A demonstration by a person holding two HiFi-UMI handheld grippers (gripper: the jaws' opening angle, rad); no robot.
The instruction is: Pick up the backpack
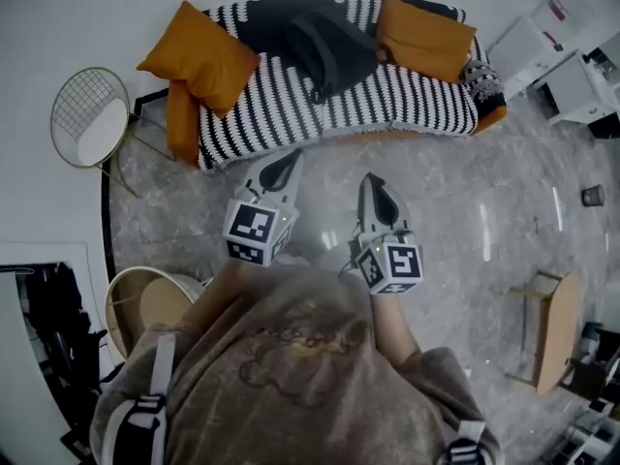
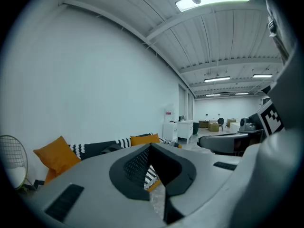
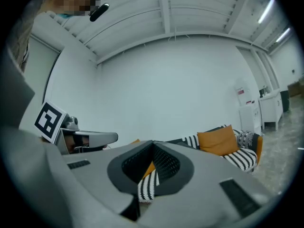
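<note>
1. The person is standing on the grey marbled floor (image 1: 465, 201), facing the black-and-white striped sofa (image 1: 387, 105). I judge the approach to be the step in hand, since neither tool is touching anything yet.
2. The left tool (image 1: 284, 168) is sitting clenched with nothing in it; its own view is showing the two dark pads meeting at a point, with only sofa stripes behind them.
3. The right tool (image 1: 381, 194) is likewise clenched and empty, its pads pressing together in its own view.
4. The dark grey fabric backpack (image 1: 329, 51) is lying on the sofa seat in the upper middle of the head view, slumping between the two orange square cushions (image 1: 199, 56), nearer the upper-right one.
5. Relative to the tools, the backpack is lying well apart, above them in the frame: slightly right of the left tool's line and slightly left of the right tool's.
6. To do this well, both tools should be travelling up-frame together while the jaws are spreading wide before arrival, not at contact.
7. A strap or top handle would be giving the firmest hold on soft fabric; where it is lying is too small to tell here, so closing in before choosing a tool seems wise.
8. Keeping clear of the cushions should be preventing a grab of the wrong thing.
</note>
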